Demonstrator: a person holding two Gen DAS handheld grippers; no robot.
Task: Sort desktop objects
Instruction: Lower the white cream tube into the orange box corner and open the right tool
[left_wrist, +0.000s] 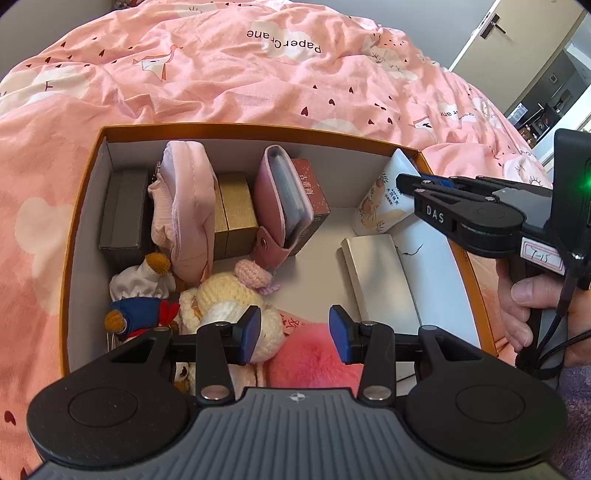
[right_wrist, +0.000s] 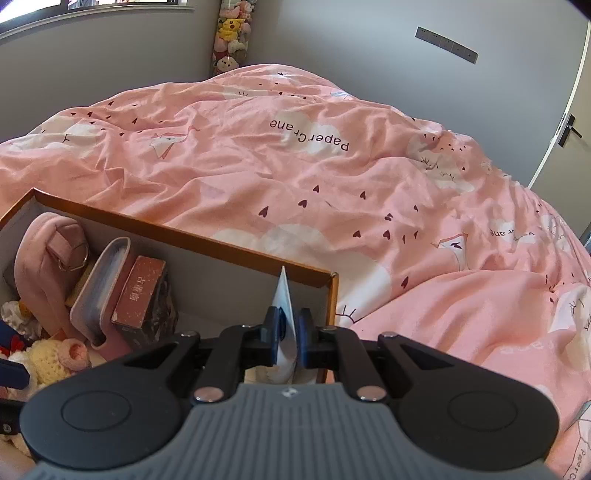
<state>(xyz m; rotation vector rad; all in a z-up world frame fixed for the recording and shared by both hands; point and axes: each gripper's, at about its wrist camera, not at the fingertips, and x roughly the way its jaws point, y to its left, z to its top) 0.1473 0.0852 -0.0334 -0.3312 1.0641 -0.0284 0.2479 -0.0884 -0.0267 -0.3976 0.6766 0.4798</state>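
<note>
Right claw (right_wrist: 287, 334) pinches white tube (left_wrist: 384, 195), probably; left claw (left_wrist: 294, 334) gapes empty.

The quilt (left_wrist: 229, 85) is pink with white clouds and small dark hearts. The box (left_wrist: 258, 130) at the centre has an orange rim and white walls (gold box (left_wrist: 236, 210) and dark-red box (left_wrist: 314, 192) inside). Blue pads (left_wrist: 338, 332) tip black fingers.

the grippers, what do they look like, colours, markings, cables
Both are black plastic handheld tools with blue finger pads, silver pivot bolts, two round black discs and a ribbed grey body bearing a small compass-like emblem. The right gripper, seen from the left wrist view, shows white "DAS" lettering, a handwritten white label, a green light and black cables by its pistol handle.
</note>
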